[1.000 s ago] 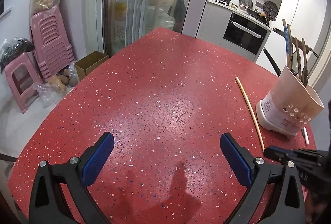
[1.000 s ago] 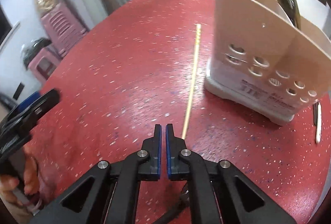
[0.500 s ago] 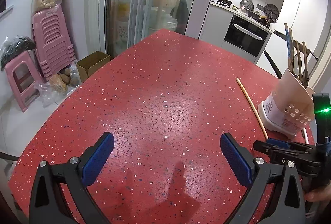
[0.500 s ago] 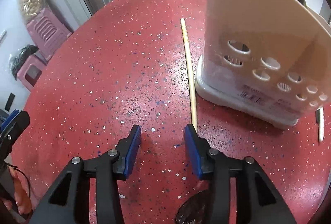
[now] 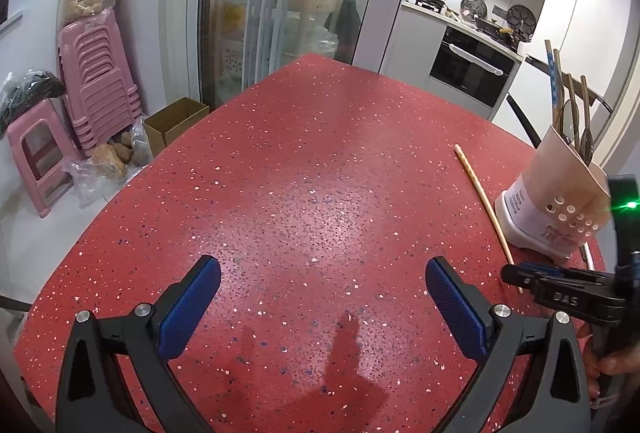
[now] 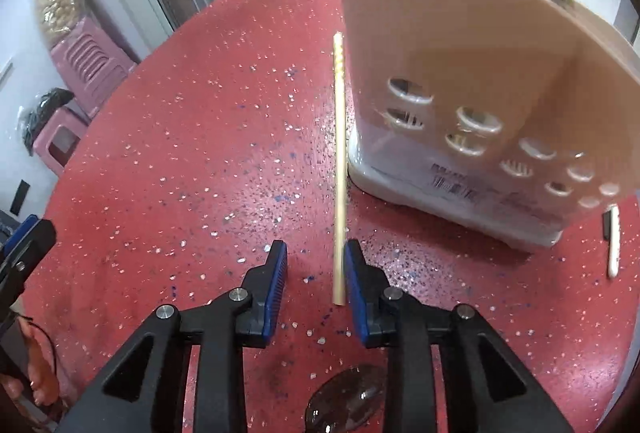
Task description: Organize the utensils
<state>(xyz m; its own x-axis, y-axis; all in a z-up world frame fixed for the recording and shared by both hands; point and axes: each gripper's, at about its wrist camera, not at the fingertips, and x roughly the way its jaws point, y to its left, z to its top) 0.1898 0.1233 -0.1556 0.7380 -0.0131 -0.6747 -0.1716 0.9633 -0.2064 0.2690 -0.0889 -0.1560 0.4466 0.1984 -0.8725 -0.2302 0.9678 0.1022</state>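
A pale wooden chopstick [image 6: 340,169] lies flat on the red speckled table [image 6: 180,153], just left of a beige perforated utensil holder [image 6: 460,81] that has several utensils in it. My right gripper [image 6: 316,261] is open, low over the table, and the chopstick's near end lies between its fingers, close to the right pad [image 6: 354,273]. My left gripper [image 5: 322,291] is wide open and empty above the table's near part. The left wrist view shows the chopstick [image 5: 482,199], the holder [image 5: 560,193] and the right gripper [image 5: 520,275] at its right.
A short white stick-like utensil [image 6: 612,239] lies on the table right of the holder. Pink stools [image 5: 92,85], a cardboard box [image 5: 176,123] and bags stand on the floor beyond the left table edge. A glass door and kitchen counter are behind.
My right gripper has opened from shut and moved forward, so the chopstick's near end now lies between its fingers. My left gripper has stayed open and nearly still.
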